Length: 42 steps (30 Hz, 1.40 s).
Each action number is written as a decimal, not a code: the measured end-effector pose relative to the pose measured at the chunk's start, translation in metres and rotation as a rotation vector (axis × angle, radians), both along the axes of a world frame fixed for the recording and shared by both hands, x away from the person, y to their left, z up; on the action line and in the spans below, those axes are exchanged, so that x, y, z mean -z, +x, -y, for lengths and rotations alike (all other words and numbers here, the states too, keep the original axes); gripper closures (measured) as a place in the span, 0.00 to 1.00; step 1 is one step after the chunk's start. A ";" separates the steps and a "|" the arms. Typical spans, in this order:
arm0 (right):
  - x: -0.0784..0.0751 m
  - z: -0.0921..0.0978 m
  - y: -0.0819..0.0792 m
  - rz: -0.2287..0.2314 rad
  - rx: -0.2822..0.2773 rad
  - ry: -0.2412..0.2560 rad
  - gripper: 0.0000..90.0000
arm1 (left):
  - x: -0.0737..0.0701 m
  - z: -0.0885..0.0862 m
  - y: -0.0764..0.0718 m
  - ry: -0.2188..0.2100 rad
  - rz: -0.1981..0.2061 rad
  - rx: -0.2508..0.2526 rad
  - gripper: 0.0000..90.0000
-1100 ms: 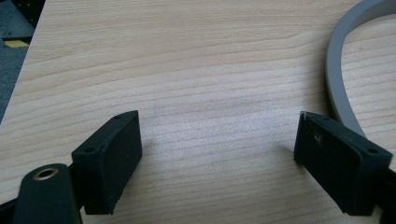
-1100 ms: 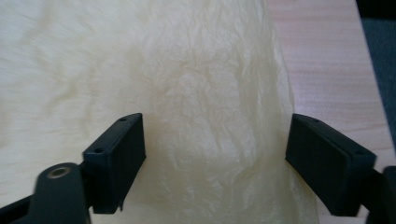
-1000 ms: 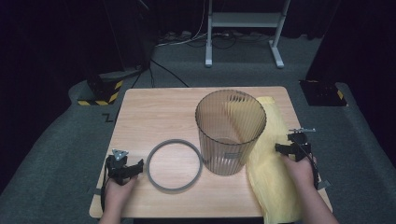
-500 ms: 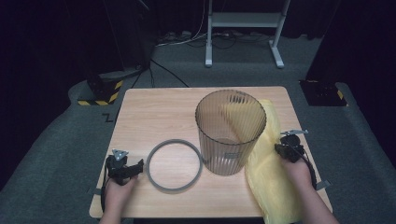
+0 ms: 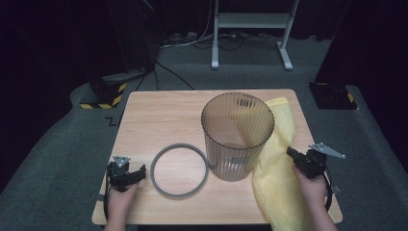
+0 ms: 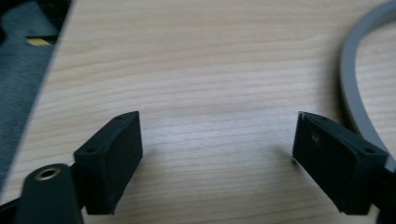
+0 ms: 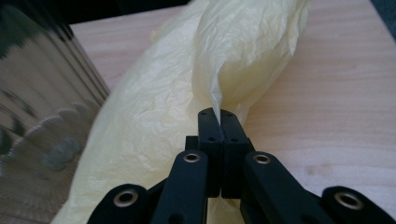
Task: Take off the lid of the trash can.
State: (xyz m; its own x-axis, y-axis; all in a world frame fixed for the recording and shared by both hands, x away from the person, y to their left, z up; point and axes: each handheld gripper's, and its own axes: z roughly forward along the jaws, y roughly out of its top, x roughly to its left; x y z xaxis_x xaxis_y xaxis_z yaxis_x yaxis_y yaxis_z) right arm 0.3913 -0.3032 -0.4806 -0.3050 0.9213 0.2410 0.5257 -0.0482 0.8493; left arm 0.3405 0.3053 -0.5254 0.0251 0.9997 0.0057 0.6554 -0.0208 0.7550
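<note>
Two grippers: both at the table's near edge.
Right gripper: jaws pinched together on a fold of the yellow plastic bag, which lies beside the ribbed bin.
Left gripper: jaws wide apart, just beside the grey ring.

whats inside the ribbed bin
Through the ribbed bin's see-through wall, only its bare bottom shows; it looks empty. The yellow bag lies outside on the table, pinched by the right gripper. What the bag covers cannot be seen.

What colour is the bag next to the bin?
The bag is pale yellow and crinkly. It shows best in the right gripper view, where the right gripper pinches it.
</note>
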 end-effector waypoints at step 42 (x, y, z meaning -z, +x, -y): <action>-0.103 -0.028 -0.024 0.430 0.064 0.077 0.99 | -0.055 0.058 -0.035 -0.151 0.429 0.281 0.16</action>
State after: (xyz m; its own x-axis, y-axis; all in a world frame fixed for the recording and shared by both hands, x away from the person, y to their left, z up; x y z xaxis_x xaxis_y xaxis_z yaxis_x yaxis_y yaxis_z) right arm 0.3671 -0.2754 -0.3780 -0.3353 0.9260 0.1735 0.1187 -0.1412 0.9828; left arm 0.3055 0.2474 -0.4708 0.3191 0.9452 -0.0694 0.2723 -0.0213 0.9620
